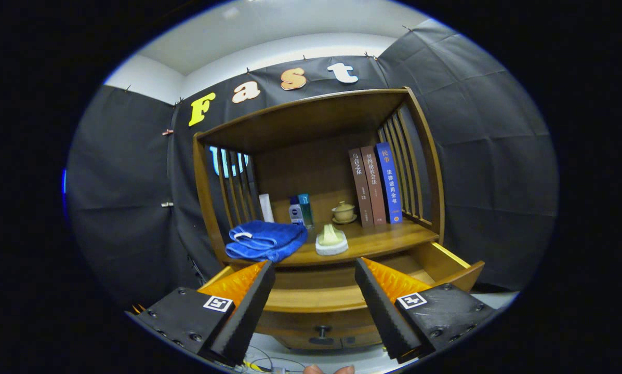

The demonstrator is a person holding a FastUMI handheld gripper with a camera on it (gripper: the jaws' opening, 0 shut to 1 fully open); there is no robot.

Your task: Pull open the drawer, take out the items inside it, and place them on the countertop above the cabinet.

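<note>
The tongs [315,291] stand wide apart with nothing between them, hovering above the pulled-out drawer [446,265] of the wooden cabinet [316,119]. The drawer's inside is mostly hidden: the fingers cover its two near corners, and its floor cannot be made out well enough to say whether anything lies there. Its knob [322,331] shows low on the front panel, between the fingers. On the table [388,240] above the drawer, a folded blue towel [265,240] lies at the left with its fold hanging just over the front edge, and a pale soap-like piece on a white dish [331,241] sits near the front edge at the middle. Further back stand a white tube [266,208], two small bottles [300,210], a lidded cup on a saucer [344,212] and three upright books [375,185]. Bare table remains at the front right, ahead of the books. Fingertips [329,369] of a person's hand are cut off below the tongs.
</note>
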